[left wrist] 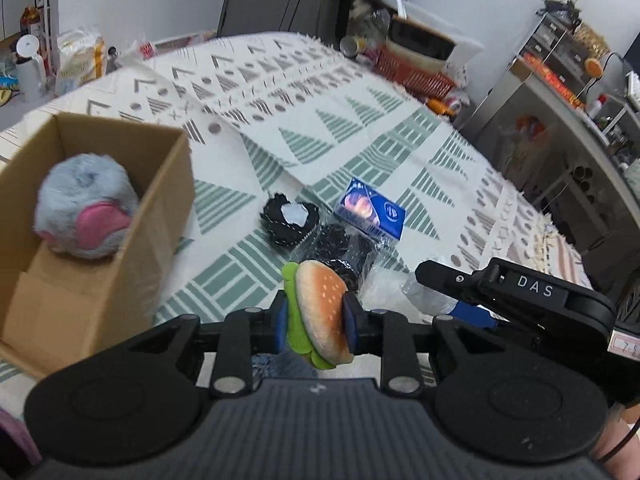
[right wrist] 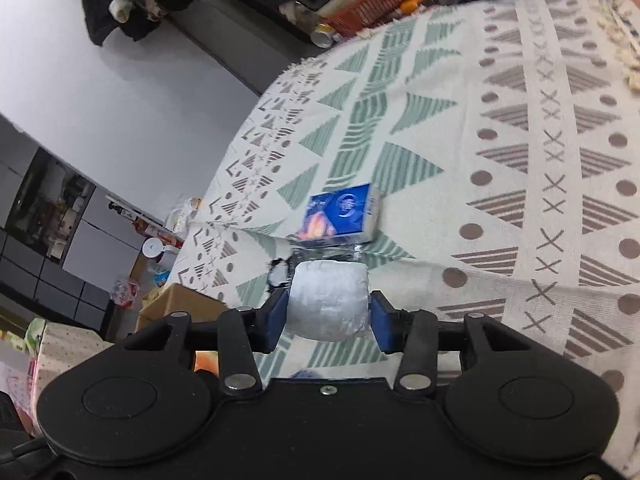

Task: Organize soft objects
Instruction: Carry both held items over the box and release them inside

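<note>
My left gripper (left wrist: 316, 318) is shut on a plush hamburger toy (left wrist: 322, 312) with green lettuce, held above the patterned cloth. A cardboard box (left wrist: 160, 216) stands at the left and holds a grey fluffy plush with a pink patch (left wrist: 86, 206). My right gripper (right wrist: 330, 310) is shut on a white soft packet wrapped in plastic (right wrist: 328, 300); this gripper also shows at the right of the left wrist view (left wrist: 520, 296). A blue tissue pack (left wrist: 370, 210) (right wrist: 344, 216) and black scrubby pads in plastic (left wrist: 290, 216) lie on the cloth.
The table is covered by a cream cloth with green and brown triangles (left wrist: 360, 120). A red basket with containers (left wrist: 416, 68) stands at the far edge. A metal shelf unit (left wrist: 560, 100) is to the right. Bottles and bags (left wrist: 60, 60) stand at the far left.
</note>
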Action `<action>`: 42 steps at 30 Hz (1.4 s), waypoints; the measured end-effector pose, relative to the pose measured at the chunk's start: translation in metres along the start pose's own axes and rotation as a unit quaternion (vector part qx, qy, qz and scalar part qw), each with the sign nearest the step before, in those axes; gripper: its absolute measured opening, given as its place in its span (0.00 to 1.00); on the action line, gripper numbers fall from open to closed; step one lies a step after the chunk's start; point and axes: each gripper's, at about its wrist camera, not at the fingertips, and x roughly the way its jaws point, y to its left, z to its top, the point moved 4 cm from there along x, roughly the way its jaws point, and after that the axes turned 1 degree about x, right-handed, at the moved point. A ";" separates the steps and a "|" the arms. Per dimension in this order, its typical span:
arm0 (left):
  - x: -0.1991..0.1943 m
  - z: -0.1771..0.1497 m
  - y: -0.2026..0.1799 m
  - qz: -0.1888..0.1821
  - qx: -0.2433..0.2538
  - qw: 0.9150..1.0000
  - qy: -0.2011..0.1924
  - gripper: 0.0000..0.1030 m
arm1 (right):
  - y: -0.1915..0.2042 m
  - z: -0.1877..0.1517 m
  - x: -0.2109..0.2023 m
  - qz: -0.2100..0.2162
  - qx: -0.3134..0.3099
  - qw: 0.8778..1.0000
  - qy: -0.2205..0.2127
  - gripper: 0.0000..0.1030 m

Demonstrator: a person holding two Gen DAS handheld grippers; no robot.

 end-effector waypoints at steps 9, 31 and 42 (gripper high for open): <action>-0.039 0.004 0.021 -0.002 -0.007 1.000 -0.024 0.26 | 0.044 -0.014 -0.022 -0.010 -0.026 1.000 -0.013 0.42; -0.072 0.024 0.095 0.025 -0.038 0.997 -0.063 0.26 | 0.128 -0.047 -0.014 -0.032 -0.066 0.997 -0.013 0.42; -0.063 0.030 0.144 0.057 -0.096 0.992 -0.066 0.26 | 0.172 -0.054 0.009 -0.027 -0.113 0.993 -0.014 0.42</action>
